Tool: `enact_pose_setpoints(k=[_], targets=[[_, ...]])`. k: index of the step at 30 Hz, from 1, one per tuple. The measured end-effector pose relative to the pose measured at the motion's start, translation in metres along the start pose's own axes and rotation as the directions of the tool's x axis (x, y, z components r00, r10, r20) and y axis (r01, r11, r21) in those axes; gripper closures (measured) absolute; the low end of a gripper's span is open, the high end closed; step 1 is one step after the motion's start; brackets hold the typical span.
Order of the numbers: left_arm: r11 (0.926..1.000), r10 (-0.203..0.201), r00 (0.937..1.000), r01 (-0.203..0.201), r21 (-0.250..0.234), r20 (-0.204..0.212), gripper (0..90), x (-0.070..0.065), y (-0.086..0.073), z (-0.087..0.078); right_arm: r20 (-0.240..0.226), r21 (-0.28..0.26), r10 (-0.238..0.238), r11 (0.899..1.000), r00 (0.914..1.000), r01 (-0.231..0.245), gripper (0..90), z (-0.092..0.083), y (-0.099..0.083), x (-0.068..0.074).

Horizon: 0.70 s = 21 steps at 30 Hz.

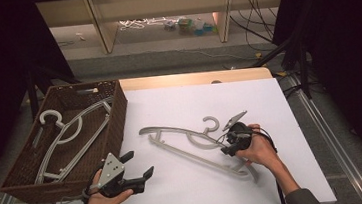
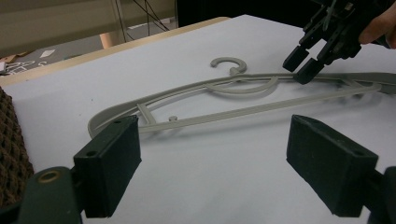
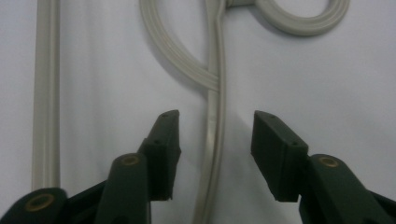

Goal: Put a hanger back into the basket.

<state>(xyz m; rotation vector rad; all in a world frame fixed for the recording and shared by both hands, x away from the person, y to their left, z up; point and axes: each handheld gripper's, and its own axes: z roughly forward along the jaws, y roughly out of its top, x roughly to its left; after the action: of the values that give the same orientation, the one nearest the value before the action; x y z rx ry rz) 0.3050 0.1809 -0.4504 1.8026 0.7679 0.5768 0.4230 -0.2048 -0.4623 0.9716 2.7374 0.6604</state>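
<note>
Straddling the upper arm of the grey hanger (image 3: 215, 140), the right tongs (image 3: 215, 135) are seen half spread, a gap left on each side of the bar, so nothing is pinched. The hanger is laid flat on the white desk (image 1: 176, 183), its hook (image 1: 211, 124) just beside these tongs. The left tongs (image 1: 137, 166) are held wide apart near the wicker basket (image 1: 116, 123), well short of the hanger. Two more hangers (image 1: 67, 138) are partly hidden inside the basket.
</note>
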Motion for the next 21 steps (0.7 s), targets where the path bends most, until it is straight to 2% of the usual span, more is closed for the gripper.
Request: enact_pose_setpoints(k=[1, 6, 10, 13, 15, 19, 21], targets=[[0.9998, -0.019, 0.9998, 0.019, -0.001, -0.002, 17.3, -0.001, 0.000, 0.000, 0.003, 0.013, 0.001, 1.000, 1.0000, -0.001, 58.0, 0.001, 0.001, 0.000], [0.9999, -0.017, 0.9999, 0.017, 0.003, -0.001, 17.5, -0.001, -0.001, 0.000, -0.006, 0.051, -0.022, 0.998, 0.9997, 0.023, 66.4, 0.004, 0.008, 0.002], [0.9999, -0.012, 0.9999, 0.012, 0.001, -0.001, 17.6, -0.001, 0.000, 0.000, -0.014, 0.074, 0.012, 0.997, 0.9998, -0.011, 69.5, 0.005, 0.010, -0.001], [1.0000, -0.009, 1.0000, 0.009, 0.001, 0.001, 17.9, -0.001, 0.000, -0.001, -0.033, 0.064, 0.016, 0.998, 0.9993, -0.014, 76.1, 0.005, 0.009, -0.008], [0.9999, -0.016, 0.9999, 0.016, 0.003, 0.000, 17.9, -0.001, 0.000, 0.000, -0.042, 0.065, 0.027, 0.998, 0.9988, -0.024, 76.7, 0.006, 0.009, -0.009], [0.9999, -0.014, 0.9999, 0.013, 0.005, 0.008, 17.9, -0.001, 0.000, 0.002, 0.001, 0.101, -0.022, 0.995, 0.9998, 0.022, 76.4, 0.007, 0.014, -0.002], [0.9997, -0.015, 0.9999, 0.015, 0.018, 0.006, 17.9, -0.001, -0.001, 0.002, 0.006, 0.113, -0.024, 0.993, 0.9997, 0.023, 76.4, 0.007, 0.016, -0.002]])
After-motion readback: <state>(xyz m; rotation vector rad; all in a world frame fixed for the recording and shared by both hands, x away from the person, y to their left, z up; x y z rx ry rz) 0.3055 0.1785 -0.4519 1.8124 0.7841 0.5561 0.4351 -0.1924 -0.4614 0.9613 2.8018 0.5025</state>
